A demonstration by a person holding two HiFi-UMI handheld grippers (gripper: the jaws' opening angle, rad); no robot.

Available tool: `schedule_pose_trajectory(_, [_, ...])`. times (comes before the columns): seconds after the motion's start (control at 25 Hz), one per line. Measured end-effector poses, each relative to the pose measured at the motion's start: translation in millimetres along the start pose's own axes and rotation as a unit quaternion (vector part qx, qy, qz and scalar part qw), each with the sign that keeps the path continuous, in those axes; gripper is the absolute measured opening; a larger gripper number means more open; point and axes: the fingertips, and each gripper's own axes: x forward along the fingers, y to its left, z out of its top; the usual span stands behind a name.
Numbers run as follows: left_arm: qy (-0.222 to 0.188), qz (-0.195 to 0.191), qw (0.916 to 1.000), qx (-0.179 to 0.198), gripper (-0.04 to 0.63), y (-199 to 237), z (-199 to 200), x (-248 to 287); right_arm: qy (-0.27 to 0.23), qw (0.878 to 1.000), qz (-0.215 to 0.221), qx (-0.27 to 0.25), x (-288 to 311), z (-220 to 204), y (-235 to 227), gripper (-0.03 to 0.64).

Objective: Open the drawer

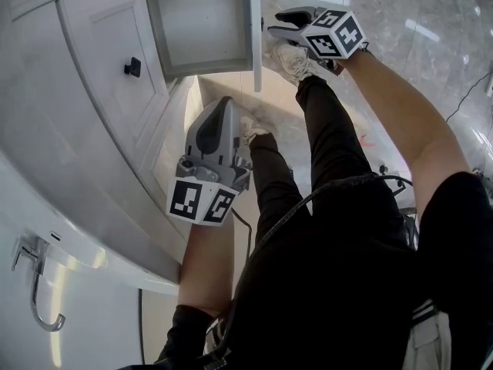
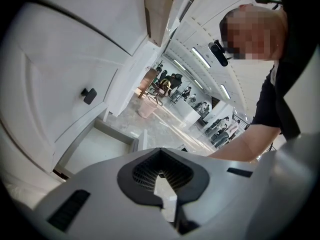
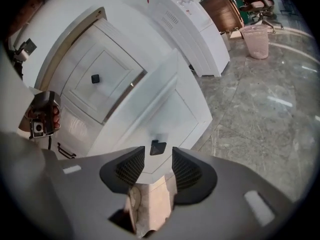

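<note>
The lower white drawer (image 1: 202,23) of the cabinet stands pulled out, its front panel (image 1: 253,33) seen edge-on. My right gripper (image 1: 276,21) is at that front panel. In the right gripper view its jaws are open around the small black knob (image 3: 157,147) on the drawer front (image 3: 165,104), with a gap on each side of the knob. My left gripper (image 1: 225,102) hangs beside the cabinet, apart from the drawer (image 2: 95,146), with its tips together and nothing in them (image 2: 160,151). Above, a shut drawer carries its own black knob (image 1: 132,67).
The person's legs and shoes (image 1: 296,64) stand on the stone floor right by the open drawer. A countertop edge (image 1: 92,230) overhangs at the left, with a metal hook (image 1: 35,287) below. A pink basket (image 3: 257,40) and white units (image 3: 192,24) stand farther off.
</note>
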Motion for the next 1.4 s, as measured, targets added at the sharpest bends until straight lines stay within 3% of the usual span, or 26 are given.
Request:
schedule_pose_trajectory(0.16, [-0.007, 0.001, 0.9998, 0.021, -0.009, -19, 29, -8, -0.009, 1.0, -0.025, -0.014, -35, 16, 11, 0.138])
schedule_pose_trajectory(0.36, [-0.02, 0.001, 0.9989, 0.043, -0.009, -47, 73, -21, -0.026, 0.998, -0.054, -0.032, -86, 45, 34, 0.002])
schedule_pose_trajectory(0.64, [-0.033, -0.006, 0.9969, 0.071, -0.009, -96, 131, -35, -0.045, 0.994, -0.06, -0.08, -158, 105, 80, 0.002])
schedule_pose_trajectory(0.92, [-0.091, 0.012, 0.9927, 0.078, -0.009, -143, 219, -72, -0.059, 0.985, -0.068, -0.15, -229, 194, 144, 0.002])
schedule_pose_trajectory(1.2, [-0.182, 0.041, 0.9806, 0.058, -0.009, -192, 302, -154, -0.062, 0.97, -0.059, -0.228, -296, 286, 229, 0.002])
schedule_pose_trajectory(1.4, [-0.262, 0.094, 0.9591, 0.051, -0.009, -195, 343, -234, -0.075, 0.957, -0.046, -0.275, -309, 353, 289, 0.001])
